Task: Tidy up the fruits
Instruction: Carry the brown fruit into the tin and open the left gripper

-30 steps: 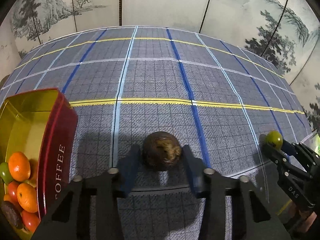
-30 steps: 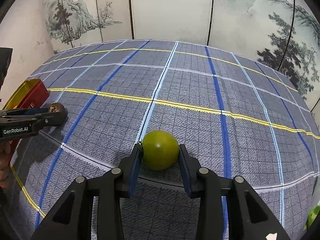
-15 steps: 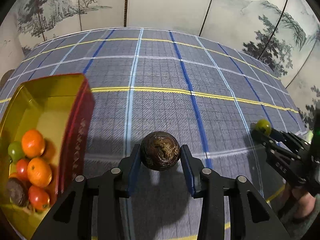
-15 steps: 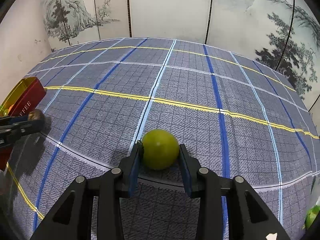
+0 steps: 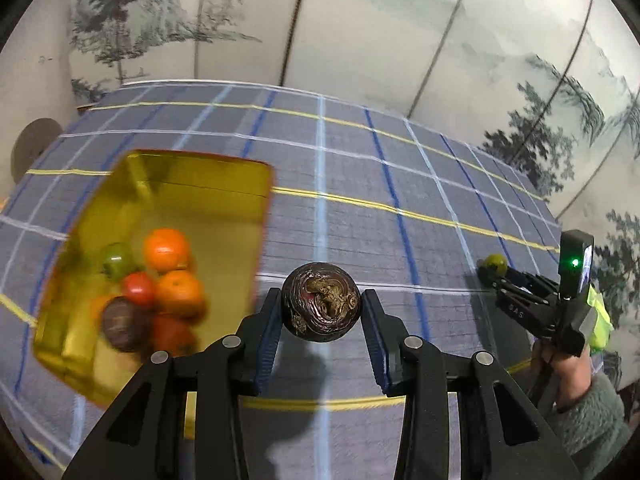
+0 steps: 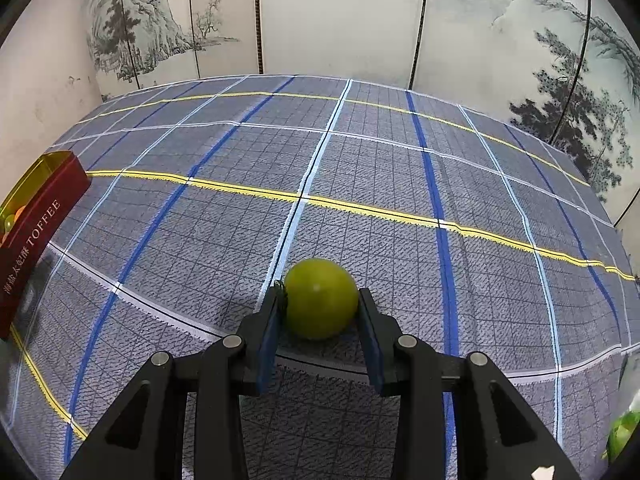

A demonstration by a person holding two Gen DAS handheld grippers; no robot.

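My left gripper [image 5: 320, 312] is shut on a dark brown wrinkled fruit [image 5: 321, 302] and holds it in the air, just right of the open red and gold toffee tin [image 5: 168, 196]. The tin holds several fruits, among them oranges [image 5: 167, 249], a red one [image 5: 138, 289] and a green one [image 5: 117, 261]. My right gripper [image 6: 320, 308] is shut on a green fruit [image 6: 321, 298] low over the checked cloth. It also shows in the left wrist view [image 5: 494, 270] at the right. The tin shows in the right wrist view [image 6: 36, 224] at the far left.
A grey checked cloth [image 6: 360, 168] with blue, white and yellow lines covers the table. Painted screen panels [image 6: 340, 20] stand behind it. Something green [image 6: 622, 432] lies at the lower right edge of the right wrist view.
My left gripper has lifted the brown fruit off the cloth and carried it left toward the tin, which now shows larger. My right gripper has stayed shut on the green fruit, nearly still.
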